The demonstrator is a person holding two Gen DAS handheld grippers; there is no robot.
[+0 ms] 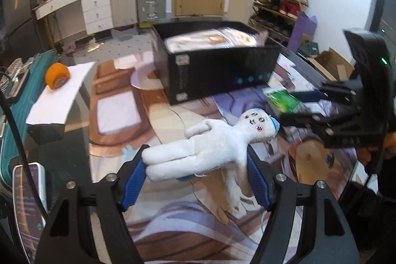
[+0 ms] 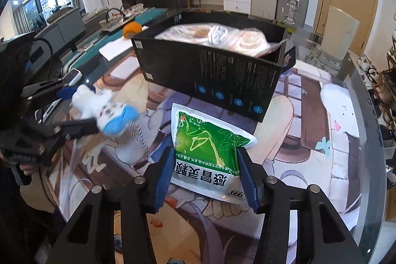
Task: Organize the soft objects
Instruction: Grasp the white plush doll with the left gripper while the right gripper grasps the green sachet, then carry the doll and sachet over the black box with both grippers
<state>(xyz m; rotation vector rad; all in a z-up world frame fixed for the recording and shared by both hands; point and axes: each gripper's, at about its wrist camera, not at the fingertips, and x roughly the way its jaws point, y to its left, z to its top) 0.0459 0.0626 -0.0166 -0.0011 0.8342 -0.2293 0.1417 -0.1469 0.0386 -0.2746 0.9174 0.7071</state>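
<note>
My left gripper [image 1: 195, 167] is shut on a white plush doll [image 1: 208, 147] with a blue cap, held above the table; the doll also shows in the right wrist view [image 2: 104, 110]. My right gripper [image 2: 206, 170] is shut on a green and white soft packet [image 2: 210, 152], also held above the table; the packet shows in the left wrist view [image 1: 283, 99] too. A black open box [image 1: 217, 71] stands just beyond both, with plastic-wrapped soft items [image 2: 217, 37] inside it.
The glass table [image 2: 346, 120] carries a printed cartoon mat. An orange roll [image 1: 57, 76] lies on white paper [image 1: 59, 95] at the far left. A phone [image 1: 27, 199] lies at the left edge. Drawers, suitcases and a shoe rack stand behind.
</note>
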